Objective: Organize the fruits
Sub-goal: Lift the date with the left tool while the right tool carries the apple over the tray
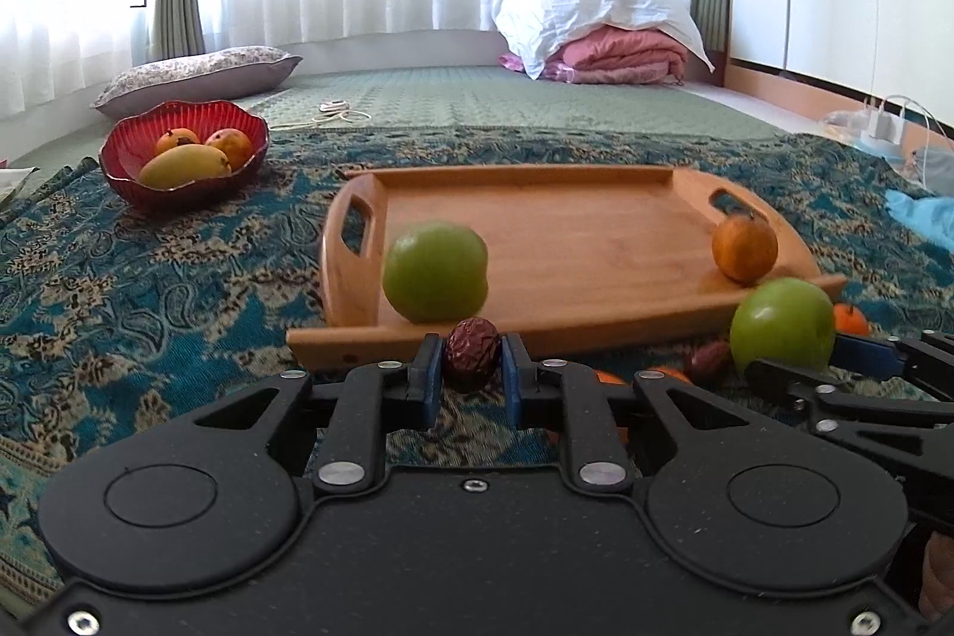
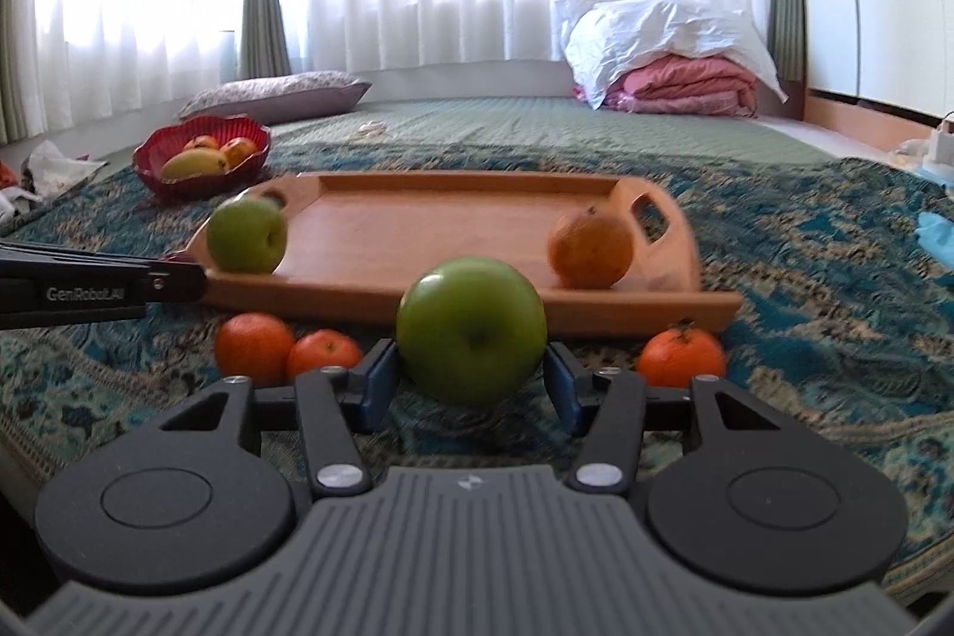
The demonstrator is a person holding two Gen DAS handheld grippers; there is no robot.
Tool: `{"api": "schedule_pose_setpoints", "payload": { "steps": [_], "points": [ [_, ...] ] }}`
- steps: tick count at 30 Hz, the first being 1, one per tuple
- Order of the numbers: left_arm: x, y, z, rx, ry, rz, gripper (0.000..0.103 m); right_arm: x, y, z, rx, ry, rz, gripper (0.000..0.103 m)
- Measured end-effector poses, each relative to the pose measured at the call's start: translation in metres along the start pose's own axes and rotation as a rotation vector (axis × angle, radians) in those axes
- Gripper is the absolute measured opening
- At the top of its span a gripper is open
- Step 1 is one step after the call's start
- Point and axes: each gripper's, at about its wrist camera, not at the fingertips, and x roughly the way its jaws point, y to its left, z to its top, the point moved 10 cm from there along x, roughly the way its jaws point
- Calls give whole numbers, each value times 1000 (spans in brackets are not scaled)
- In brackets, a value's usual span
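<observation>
Left gripper (image 1: 472, 360): jaws closed on a dark red date (image 1: 473, 353), pinched between the blue pads, just short of the tray's near rim.
Right gripper (image 2: 471, 374): jaws spread wide around a green apple (image 2: 471, 329), pads against both its flanks; looks gripped and carried, though blur makes contact hard to confirm.
Tray (image 1: 554, 242): wooden, straight ahead of both sets of jaws. Holds a second green apple (image 1: 434, 270) near its left handle and one orange (image 1: 744, 248) near its right handle.
Loose fruit: two mandarins (image 2: 254, 347) left of the right jaws, a third mandarin (image 2: 681, 356) to their right, all on the patterned cloth (image 1: 149, 290) before the tray. Another date (image 1: 708, 359) lies beside the held apple.
Red bowl (image 1: 182, 153): far left beyond the tray, mangoes inside.
Progress, my estimate: early to middle. Two fruits trayed, two in hand, at least four left on the cloth.
</observation>
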Motion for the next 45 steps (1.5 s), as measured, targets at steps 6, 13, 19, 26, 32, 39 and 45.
{"api": "schedule_pose_setpoints", "payload": {
  "steps": [6, 13, 19, 26, 32, 39, 45],
  "points": [
    [1, 4, 12, -10, -7, 9, 19, 5, -12, 12, -12, -4, -44, 53],
    [1, 1, 9, -9, 1, -3, 19, 7, -8, 6, -41, 14, -61, 66],
    [1, 1, 7, -14, 6, -8, 19, 17, -20, -1, 32, 62, -55, 67],
    [1, 1, 7, -13, 4, -11, 19, 25, -23, -13, 97, 99, -33, 67],
    [1, 1, 8, -16, 3, -10, 19, 28, -24, -13, 98, 92, -40, 59],
    [2, -1, 18, -4, -15, -17, 19, 19, -25, -3, 124, 54, -31, 59],
    [7, 5, 45, -28, -38, -32, 19, 14, -26, 29, 158, 16, -10, 59]
  ]
}}
